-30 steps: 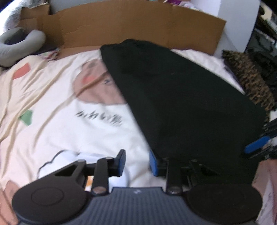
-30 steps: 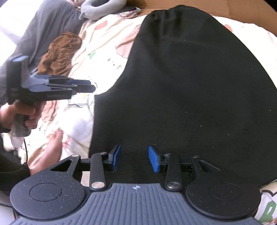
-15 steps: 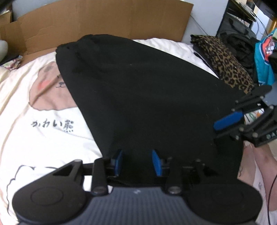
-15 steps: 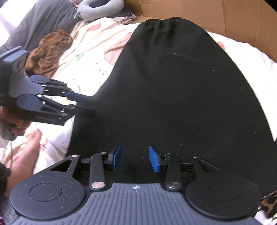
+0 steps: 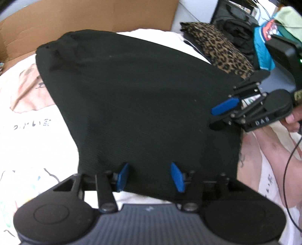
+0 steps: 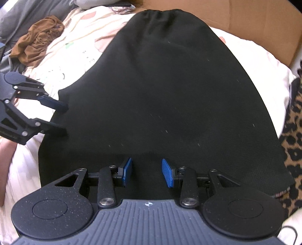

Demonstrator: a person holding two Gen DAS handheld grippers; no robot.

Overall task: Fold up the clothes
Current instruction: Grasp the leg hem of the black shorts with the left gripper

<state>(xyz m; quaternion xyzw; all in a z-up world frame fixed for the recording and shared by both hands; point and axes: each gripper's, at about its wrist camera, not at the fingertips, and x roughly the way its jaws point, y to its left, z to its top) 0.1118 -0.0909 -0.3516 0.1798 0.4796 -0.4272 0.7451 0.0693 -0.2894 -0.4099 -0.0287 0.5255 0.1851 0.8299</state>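
Note:
A black garment [image 5: 141, 94] lies spread flat on the cream printed bed sheet [image 5: 28, 141], narrow gathered end far from me, wide hem near. My left gripper [image 5: 150, 176] hovers open over the hem's near left part, nothing between its blue pads. In the right wrist view the same garment [image 6: 169, 94] fills the middle, and my right gripper [image 6: 147, 174] stands open over the near hem. Each gripper shows in the other's view: the right gripper [image 5: 221, 115] at the garment's right edge, the left gripper [image 6: 58, 116] at its left edge, both open.
A cardboard sheet [image 5: 75, 17] stands behind the bed. Leopard-print cloth [image 5: 222, 49] lies to the right of the garment, with dark bags and a teal item behind it. A crumpled brown garment [image 6: 37, 45] sits at the far left. A person's forearm [image 5: 273, 150] rests at the right.
My left gripper swung right from the sheet onto the garment's near hem. The right gripper closed in on the hem too. Both stayed open.

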